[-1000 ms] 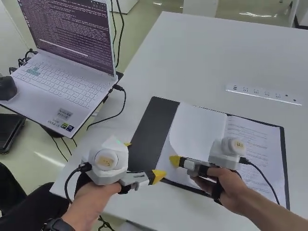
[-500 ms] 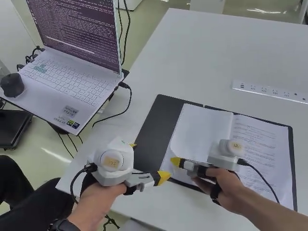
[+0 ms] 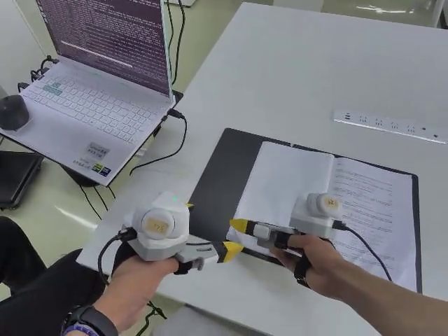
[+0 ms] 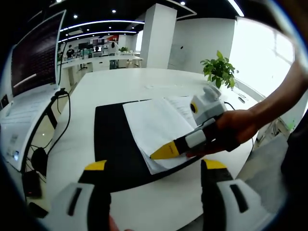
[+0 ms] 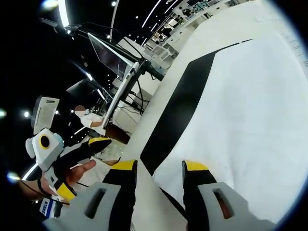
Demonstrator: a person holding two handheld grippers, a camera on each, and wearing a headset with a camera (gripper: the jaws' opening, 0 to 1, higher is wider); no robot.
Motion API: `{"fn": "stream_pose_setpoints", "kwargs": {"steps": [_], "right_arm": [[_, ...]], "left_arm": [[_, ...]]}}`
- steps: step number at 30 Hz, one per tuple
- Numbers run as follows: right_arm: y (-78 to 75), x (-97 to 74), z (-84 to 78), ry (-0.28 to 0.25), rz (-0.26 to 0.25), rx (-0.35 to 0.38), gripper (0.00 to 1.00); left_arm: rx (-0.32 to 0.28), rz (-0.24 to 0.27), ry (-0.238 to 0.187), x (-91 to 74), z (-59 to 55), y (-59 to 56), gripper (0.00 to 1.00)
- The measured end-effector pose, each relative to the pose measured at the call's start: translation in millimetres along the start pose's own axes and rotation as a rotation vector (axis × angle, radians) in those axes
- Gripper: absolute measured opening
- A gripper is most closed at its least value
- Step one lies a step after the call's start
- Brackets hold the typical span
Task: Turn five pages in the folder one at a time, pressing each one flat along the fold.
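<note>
A black folder (image 3: 217,182) lies open on the white table, its left inner cover bare. A blank white page (image 3: 287,185) rests turned over on its left half, and a printed page (image 3: 371,210) lies on the right. My right gripper (image 3: 238,225) sits low at the blank page's near left corner, its jaws a small way apart (image 5: 159,167) over the page edge and not closed on the page. My left gripper (image 3: 208,228) hovers over the table's front edge just left of the folder, jaws wide open (image 4: 155,166) and holding nothing. The right gripper (image 4: 163,151) rests on that page.
An open laptop (image 3: 105,105) stands on a lower surface to the left, with a mouse (image 3: 12,112) beside it and a cable (image 3: 171,140) running along the table's left edge. A white power strip (image 3: 388,127) lies behind the folder.
The right gripper has slid a little left along the near edge toward the blank page's corner. The left gripper has stayed near the front edge. The head camera has shifted.
</note>
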State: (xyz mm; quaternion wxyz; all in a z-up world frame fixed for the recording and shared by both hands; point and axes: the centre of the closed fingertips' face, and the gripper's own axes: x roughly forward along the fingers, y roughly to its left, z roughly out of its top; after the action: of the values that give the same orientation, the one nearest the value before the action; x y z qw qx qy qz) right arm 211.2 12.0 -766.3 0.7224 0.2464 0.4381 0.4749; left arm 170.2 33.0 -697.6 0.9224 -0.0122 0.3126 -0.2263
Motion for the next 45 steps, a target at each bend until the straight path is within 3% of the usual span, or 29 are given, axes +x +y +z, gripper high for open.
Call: {"fn": "stream_pose_setpoints", "kwargs": {"steps": [8, 13, 20, 28, 33, 40, 45], "right_arm": [[7.7, -7.6, 2.2, -0.032, 0.038, 0.005, 0.48], [10.6, -19.6, 14.6, -0.078, 0.079, 0.037, 0.46], [-8.3, -50.1, 37.2, -0.143, 0.025, -0.005, 0.45], [-35.8, -82.6, 56.6, -0.200, -0.034, -0.005, 0.42], [-50.8, -99.1, 63.2, -0.228, -0.074, -0.011, 0.39], [-63.9, -113.5, 70.4, -0.253, -0.103, -0.020, 0.36], [-71.0, -117.0, 74.7, -0.253, -0.131, -0.063, 0.30]], "left_arm": [[-0.004, -0.022, 0.019, 13.5, -8.1, -3.4, 0.70], [-0.027, -0.032, 0.016, 26.6, -7.0, -1.3, 0.55], [-0.014, -0.046, 0.035, 50.2, -3.9, -5.2, 0.43], [-0.013, -0.065, 0.058, 76.3, -9.6, -9.5, 0.28], [-0.002, -0.074, 0.110, 86.4, -24.9, -12.3, 0.20], [-0.001, -0.030, 0.169, 89.6, -48.9, 0.1, 0.09], [0.009, -0.009, 0.172, 88.9, -50.1, 4.8, 0.00]]}}
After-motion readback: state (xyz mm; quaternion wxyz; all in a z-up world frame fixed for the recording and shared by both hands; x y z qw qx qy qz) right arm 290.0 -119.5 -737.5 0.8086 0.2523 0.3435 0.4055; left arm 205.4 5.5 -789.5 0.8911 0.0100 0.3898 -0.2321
